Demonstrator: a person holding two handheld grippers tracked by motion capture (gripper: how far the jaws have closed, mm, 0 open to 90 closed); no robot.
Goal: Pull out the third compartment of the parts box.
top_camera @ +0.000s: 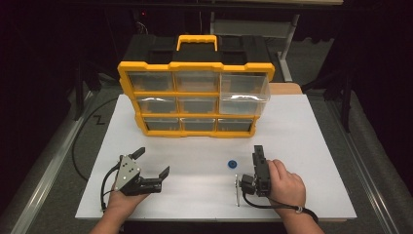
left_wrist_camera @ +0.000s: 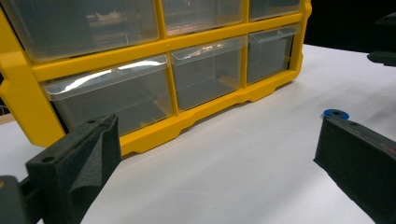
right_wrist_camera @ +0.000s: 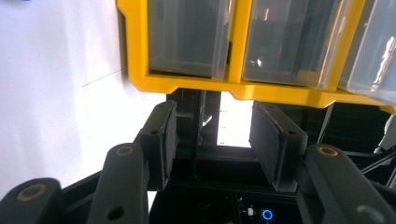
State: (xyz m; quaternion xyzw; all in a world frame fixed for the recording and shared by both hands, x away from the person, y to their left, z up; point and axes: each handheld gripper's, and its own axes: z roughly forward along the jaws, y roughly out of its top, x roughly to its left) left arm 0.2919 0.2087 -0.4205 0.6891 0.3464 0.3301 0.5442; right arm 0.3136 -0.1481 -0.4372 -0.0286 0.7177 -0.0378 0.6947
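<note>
A yellow organizer (top_camera: 195, 97) with nine clear drawers in three rows stands upright on the far half of a white desk (top_camera: 302, 136), at about 12 o'clock from the person. Its upper right drawer (top_camera: 243, 92) is pulled out toward the viewer and juts past the frame; the other drawers sit closed. What the drawers hold cannot be made out through the plastic.

A small blue ring (top_camera: 232, 164) lies flat on the desk, in open space between the organizer and the right claw (top_camera: 258, 153), near that claw at its 10 o'clock. The right claw rests on its side with jaws narrowly parted, empty. The left claw (top_camera: 152, 162), at 7 o'clock on the desk, has jaws spread wide, empty.

Bare white surface runs between both claws and the organizer's front edge. The desk's near edge lies close under both hands.
</note>
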